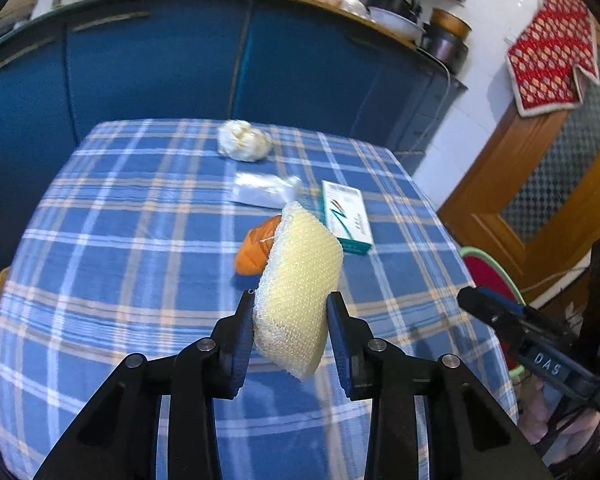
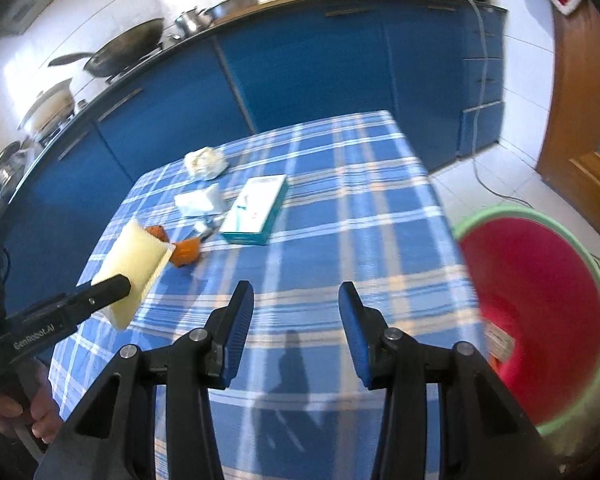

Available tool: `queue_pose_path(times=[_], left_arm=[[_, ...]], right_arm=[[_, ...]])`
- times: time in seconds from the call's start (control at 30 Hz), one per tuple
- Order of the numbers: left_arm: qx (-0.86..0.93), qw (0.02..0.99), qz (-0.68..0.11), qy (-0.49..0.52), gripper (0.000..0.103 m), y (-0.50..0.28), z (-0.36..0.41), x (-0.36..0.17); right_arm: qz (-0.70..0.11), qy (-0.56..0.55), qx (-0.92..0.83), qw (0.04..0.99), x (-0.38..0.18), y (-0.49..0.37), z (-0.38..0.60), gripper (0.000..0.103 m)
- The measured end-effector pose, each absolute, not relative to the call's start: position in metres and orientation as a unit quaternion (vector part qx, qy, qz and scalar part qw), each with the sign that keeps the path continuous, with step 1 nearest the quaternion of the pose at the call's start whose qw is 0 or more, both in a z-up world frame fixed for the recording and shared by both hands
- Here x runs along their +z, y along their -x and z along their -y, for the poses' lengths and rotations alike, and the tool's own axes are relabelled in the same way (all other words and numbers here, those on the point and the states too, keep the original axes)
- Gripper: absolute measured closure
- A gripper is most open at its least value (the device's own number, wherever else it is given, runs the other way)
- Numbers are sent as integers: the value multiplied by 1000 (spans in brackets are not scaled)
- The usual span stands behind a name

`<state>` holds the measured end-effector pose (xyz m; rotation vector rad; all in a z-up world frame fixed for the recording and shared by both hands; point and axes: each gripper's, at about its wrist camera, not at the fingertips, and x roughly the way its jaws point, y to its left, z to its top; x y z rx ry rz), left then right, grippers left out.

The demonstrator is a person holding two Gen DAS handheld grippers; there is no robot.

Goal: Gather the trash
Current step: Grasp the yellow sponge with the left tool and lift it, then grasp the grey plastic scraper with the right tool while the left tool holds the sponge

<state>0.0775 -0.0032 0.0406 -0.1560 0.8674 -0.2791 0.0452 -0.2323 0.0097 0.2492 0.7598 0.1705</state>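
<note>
Blue cabinets [image 1: 152, 64] fill the upper half of both views, with pans along their top edge. Below them the worktop [image 1: 100, 240], under a blue plaid cloth, takes up the middle and lower frame. At the right edge of the right wrist view stands a red bin [image 2: 540, 300] with a green rim, beside the worktop's right edge; something pale lies inside it, too blurred to name.

The left claw [image 1: 290, 320], bottom centre of its own view, is clamped on a yellow sponge [image 1: 300, 280] in a mesh cover, lifted off the cloth and tilted. In the right wrist view the same sponge [image 2: 136, 264] shows at left centre, held out over the worktop's left part. The right claw [image 2: 296, 312] sits bottom centre of its view, jaws spread apart with nothing between them, over bare cloth.

On the cloth, centre frame, lies a white and teal box [image 1: 346, 216]. Just left of it, partly behind the sponge, is an orange wrapper [image 1: 256, 250]. Above that lies a clear plastic bag [image 1: 264, 190], and further up, near the far edge, a crumpled white wad [image 1: 244, 140]. A red patterned cloth [image 1: 552, 48] hangs at the upper right.
</note>
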Motion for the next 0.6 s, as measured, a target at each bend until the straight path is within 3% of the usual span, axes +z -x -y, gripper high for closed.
queue_pose_path(times=[0.6], left_arm=[[-63,903,-402,135,69,-78,-75,37]], right_arm=[[-404,-84,155,898,0,-86,146,55]])
